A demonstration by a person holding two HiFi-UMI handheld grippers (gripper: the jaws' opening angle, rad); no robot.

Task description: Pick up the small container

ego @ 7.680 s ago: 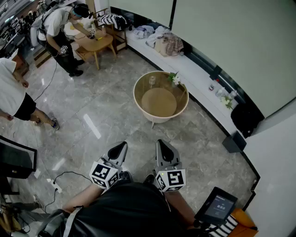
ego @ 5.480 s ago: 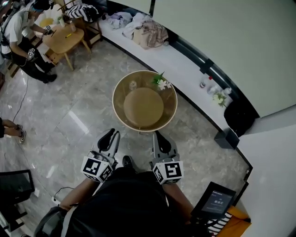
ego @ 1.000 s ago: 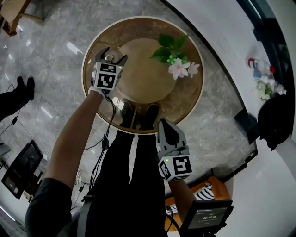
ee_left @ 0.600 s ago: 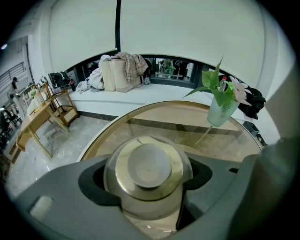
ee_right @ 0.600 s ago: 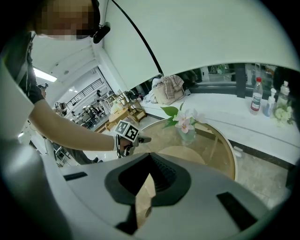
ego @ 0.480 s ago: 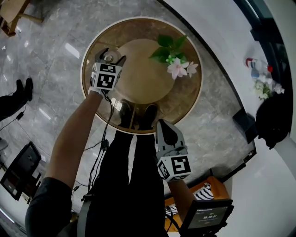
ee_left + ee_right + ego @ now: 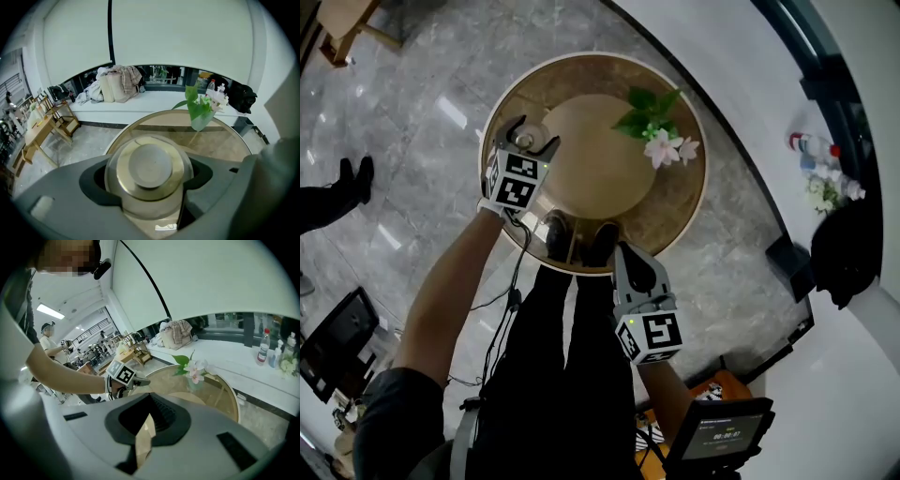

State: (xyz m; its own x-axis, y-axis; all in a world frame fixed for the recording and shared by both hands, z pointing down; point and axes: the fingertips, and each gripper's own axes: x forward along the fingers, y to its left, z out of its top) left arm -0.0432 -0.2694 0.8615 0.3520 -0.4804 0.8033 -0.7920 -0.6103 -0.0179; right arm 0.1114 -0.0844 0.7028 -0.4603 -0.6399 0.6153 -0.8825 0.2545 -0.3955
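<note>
left tongs (image 7: 531,134) were clamped on the small container (image 7: 149,165) | container was a metal-lidded jar at the left edge of the round glass desk (image 7: 680,206); lifted or resting, couldn't tell | right tongs (image 7: 629,253) were together, empty, just off the desk's near rim | flowers (image 7: 661,145) stood on the desk, well apart from the container

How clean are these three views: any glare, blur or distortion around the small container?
Head view: sharp, fisheye-bent edges, bright glare streaks on the floor. Left gripper view: strong barrel distortion, dark corners; small container close-up, slightly soft. Right gripper view: same distortion, near foreground soft, round table readable.
</note>
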